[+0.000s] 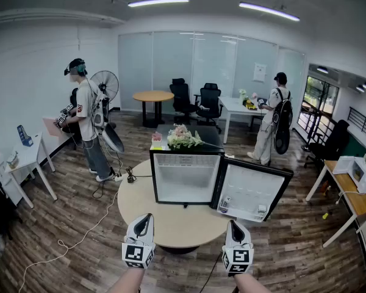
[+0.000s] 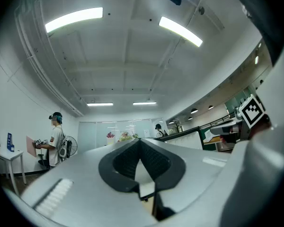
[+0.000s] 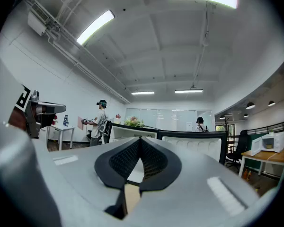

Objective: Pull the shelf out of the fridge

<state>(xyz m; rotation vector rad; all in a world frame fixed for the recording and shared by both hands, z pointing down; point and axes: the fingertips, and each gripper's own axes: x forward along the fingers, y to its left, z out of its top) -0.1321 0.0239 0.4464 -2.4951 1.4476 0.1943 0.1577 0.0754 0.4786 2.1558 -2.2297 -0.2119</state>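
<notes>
Empty left gripper (image 1: 146,218) jaws together, right gripper (image 1: 233,224) likewise, fridge (image 1: 186,176) open

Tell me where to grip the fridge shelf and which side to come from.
Grip the shelf's front edge, coming straight in from the front: the fridge faces you with its door swung open to the right, so likely only that edge is reachable. The shelf itself is hard to make out.
</notes>
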